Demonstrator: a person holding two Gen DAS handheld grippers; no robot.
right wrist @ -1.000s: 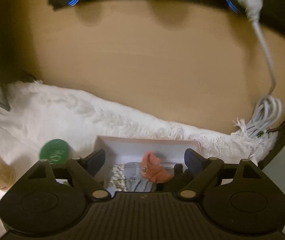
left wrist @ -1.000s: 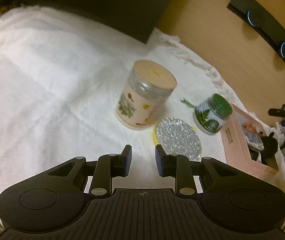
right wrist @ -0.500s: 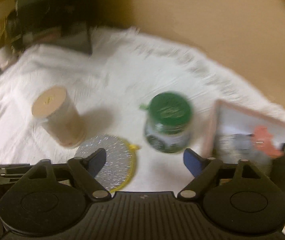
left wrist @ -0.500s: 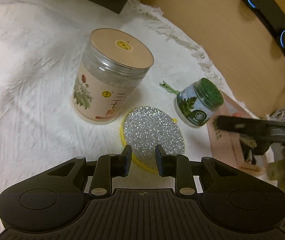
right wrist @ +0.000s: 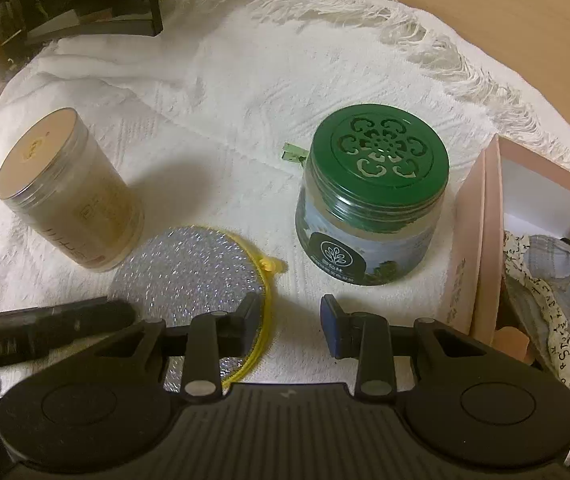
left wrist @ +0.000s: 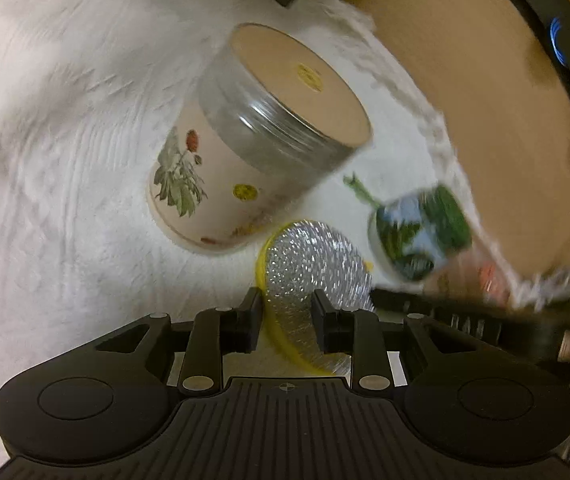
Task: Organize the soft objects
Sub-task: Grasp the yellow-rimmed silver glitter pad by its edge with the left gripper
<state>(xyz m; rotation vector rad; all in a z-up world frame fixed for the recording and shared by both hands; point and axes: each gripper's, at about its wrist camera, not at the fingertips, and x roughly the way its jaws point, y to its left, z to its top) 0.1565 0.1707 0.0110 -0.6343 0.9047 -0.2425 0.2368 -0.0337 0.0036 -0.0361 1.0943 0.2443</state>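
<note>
A round silver scrubbing pad (left wrist: 317,264) with a yellow rim lies flat on the white cloth (left wrist: 65,160). My left gripper (left wrist: 287,320) hangs low over the pad's near edge, and the pad shows in the gap. Its jaws are opening and the pads do not press on it. In the right wrist view the same pad (right wrist: 189,268) lies at lower left. My right gripper (right wrist: 291,324) is closing, with only cloth between its fingers; its left finger (right wrist: 251,320) overlaps the pad's yellow rim. The left gripper's finger (right wrist: 45,328) shows as a dark bar at far left.
A beige floral jar (right wrist: 65,188) stands left of the pad and a green-lidded jar (right wrist: 373,192) to its right, with a green clip (right wrist: 295,154) behind. A pink box (right wrist: 473,248) holding a cloth doll (right wrist: 557,280) sits at the right. The fringed cloth ends on a wooden tabletop (left wrist: 465,60).
The left gripper came down and forward onto the pad's edge. The right gripper swung from the pink box to the pad and green jar, and its jaws narrowed a lot.
</note>
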